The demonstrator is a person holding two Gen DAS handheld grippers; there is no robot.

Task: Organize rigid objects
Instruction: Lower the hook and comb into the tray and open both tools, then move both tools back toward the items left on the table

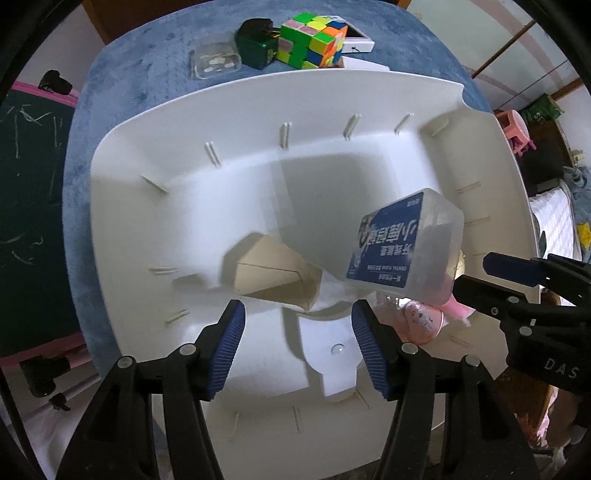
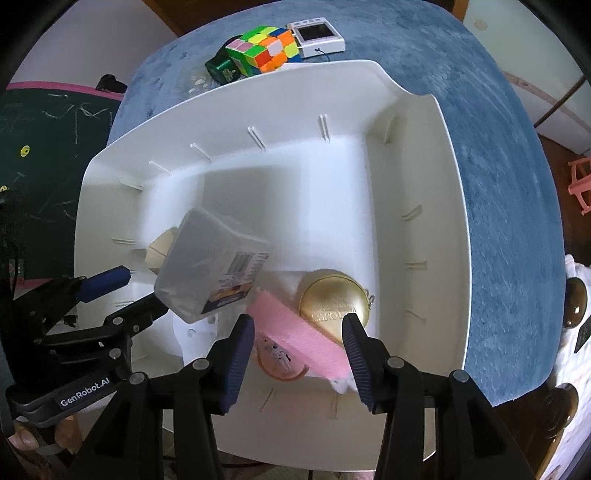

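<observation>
Two grippers were held pointing down over a white plastic storage bin [image 2: 424,155] set on a blue plush-covered table [image 2: 498,129]. The right gripper [image 2: 299,332] was seen with its jaws parted and nothing pressed between the pads; just beneath and between them lay a pink ridged rectangular block [image 2: 295,332], resting across a round pink-rimmed container [image 2: 280,360], with a round gold tin [image 2: 334,299] touching the block just beyond the right-hand pad. The left gripper [image 1: 297,343] was likewise open and empty, only bare bin floor being seen between its pads.

Just ahead of the left gripper, a small tan cardboard box [image 1: 273,275] was lying on its side in the bin, and to its right a clear plastic box with a blue label [image 1: 402,243] was caught tilted and blurred, apparently loose from both grippers; whether it had settled could not be told.

Farther off, outside the bin on the table, four items were left: a multicoloured puzzle cube [image 1: 312,40], a dark green glossy block [image 1: 256,46], a clear plastic case [image 1: 216,61] and a white flat device with a pinkish screen [image 2: 317,35].

By this showing, the task was judged a little past halfway, with five items binned and four to be collected.
</observation>
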